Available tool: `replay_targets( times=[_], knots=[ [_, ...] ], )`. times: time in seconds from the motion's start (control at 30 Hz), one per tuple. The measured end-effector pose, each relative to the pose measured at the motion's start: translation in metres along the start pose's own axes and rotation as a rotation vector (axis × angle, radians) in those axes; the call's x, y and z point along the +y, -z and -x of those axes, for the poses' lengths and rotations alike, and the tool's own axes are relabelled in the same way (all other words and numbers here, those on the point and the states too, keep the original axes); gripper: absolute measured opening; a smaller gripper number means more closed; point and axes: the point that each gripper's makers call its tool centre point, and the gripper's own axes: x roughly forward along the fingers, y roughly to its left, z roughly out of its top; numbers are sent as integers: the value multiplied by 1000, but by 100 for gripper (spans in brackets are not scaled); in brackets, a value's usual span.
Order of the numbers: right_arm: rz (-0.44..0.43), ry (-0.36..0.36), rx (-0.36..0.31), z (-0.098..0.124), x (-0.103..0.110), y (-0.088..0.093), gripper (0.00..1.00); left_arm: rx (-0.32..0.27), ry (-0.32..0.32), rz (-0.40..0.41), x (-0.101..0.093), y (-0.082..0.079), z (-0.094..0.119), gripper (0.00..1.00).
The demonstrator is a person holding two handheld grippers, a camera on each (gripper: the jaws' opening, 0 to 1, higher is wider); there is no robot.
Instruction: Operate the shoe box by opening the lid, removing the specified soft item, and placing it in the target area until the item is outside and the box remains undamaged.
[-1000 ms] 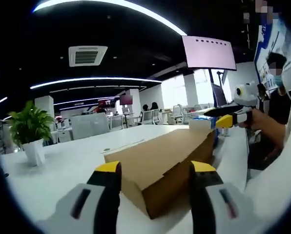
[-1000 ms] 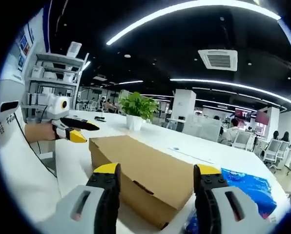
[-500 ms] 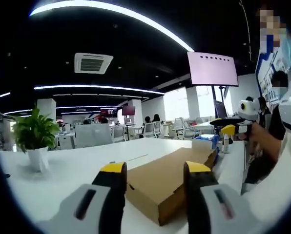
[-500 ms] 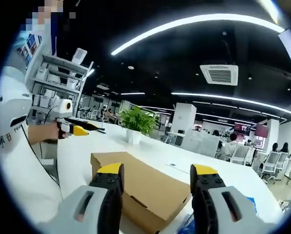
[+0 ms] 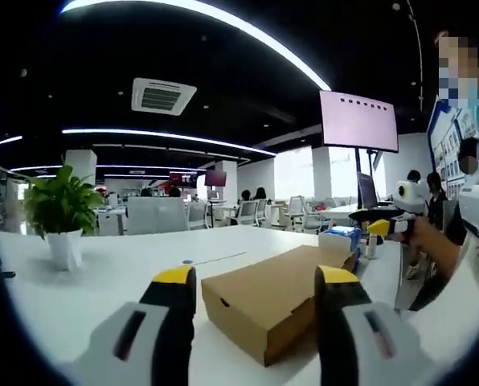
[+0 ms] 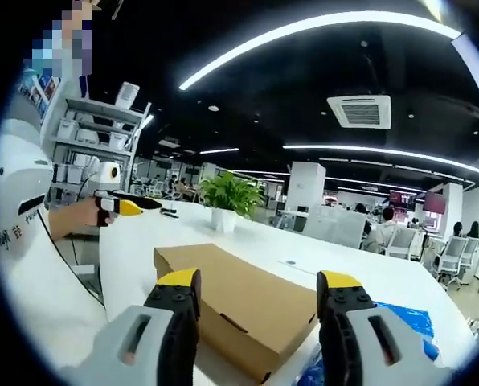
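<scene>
both grippers pulled back; shoe box shut

No words or numbers can be read here. The big screen up high is pale pink with a row of tiny dark marks along its top, too small to make out. The white sleeve has a few small dark letters on it, but they are blurry. The poster on the wall has print that is too small to read. The brown shoe box has no writing that shows.
</scene>
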Motion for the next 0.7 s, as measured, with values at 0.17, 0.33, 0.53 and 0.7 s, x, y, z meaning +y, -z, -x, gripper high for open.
replay_targets(
  times=[0.17, 0.33, 0.53, 0.7],
  knots=[
    [0, 0, 1, -2, 1, 3, 58, 12, -16, -37, 0, 1, 1, 61],
    [8, 18, 8, -1, -1, 4, 56, 8, -10, -33, -3, 0, -1, 60],
    [-22, 23, -8, 0, -4, 2, 56, 6, 0, -46, -7, 0, -2, 57],
    [-49, 15, -15, -1, -2, 3, 56, 4, 1, -50, -8, -1, -3, 58]
  ],
)
